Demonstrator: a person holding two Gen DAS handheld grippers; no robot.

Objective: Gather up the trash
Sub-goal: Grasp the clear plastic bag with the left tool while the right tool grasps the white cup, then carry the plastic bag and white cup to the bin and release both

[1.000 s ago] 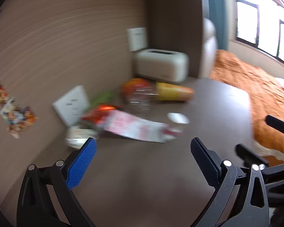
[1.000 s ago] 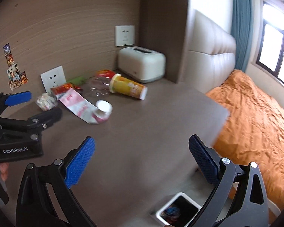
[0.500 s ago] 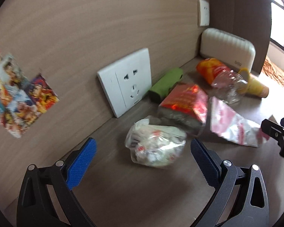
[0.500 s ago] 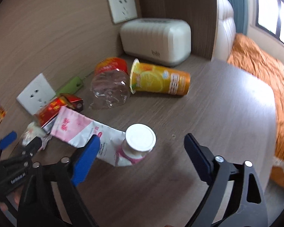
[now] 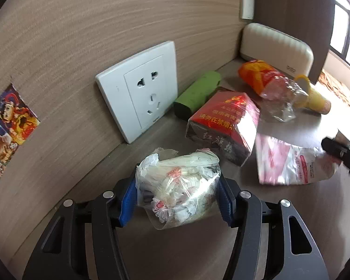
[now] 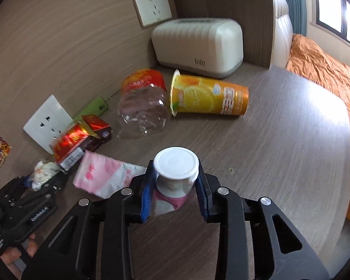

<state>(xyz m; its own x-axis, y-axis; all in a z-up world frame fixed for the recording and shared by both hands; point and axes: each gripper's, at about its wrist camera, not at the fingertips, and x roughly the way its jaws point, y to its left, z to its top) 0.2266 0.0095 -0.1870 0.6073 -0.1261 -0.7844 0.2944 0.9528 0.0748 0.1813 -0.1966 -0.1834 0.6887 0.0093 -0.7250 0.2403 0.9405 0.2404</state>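
My left gripper (image 5: pixel 177 198) is shut on a clear bag of crumpled wrappers (image 5: pixel 178 189), which also shows in the right wrist view (image 6: pixel 43 171). My right gripper (image 6: pixel 175 192) is shut on a small white-lidded yogurt cup (image 6: pixel 176 171). On the wooden tabletop (image 6: pixel 280 144) lie a red cigarette box (image 5: pixel 224 122), a pink-and-white plastic bag (image 5: pixel 291 163), a crushed clear bottle with an orange label (image 6: pixel 143 107), an orange drink cup on its side (image 6: pixel 208 95) and a green tube (image 5: pixel 198 93).
A cream toaster-like appliance (image 6: pixel 198 46) stands at the back against the wall. White wall sockets (image 5: pixel 138 89) sit close behind the trash. A bed with an orange cover (image 6: pixel 326 70) lies past the table's right edge.
Both grippers moved forward and closed: the left onto the bag of wrappers, the right onto the white-lidded cup. Both were open half a second ago.
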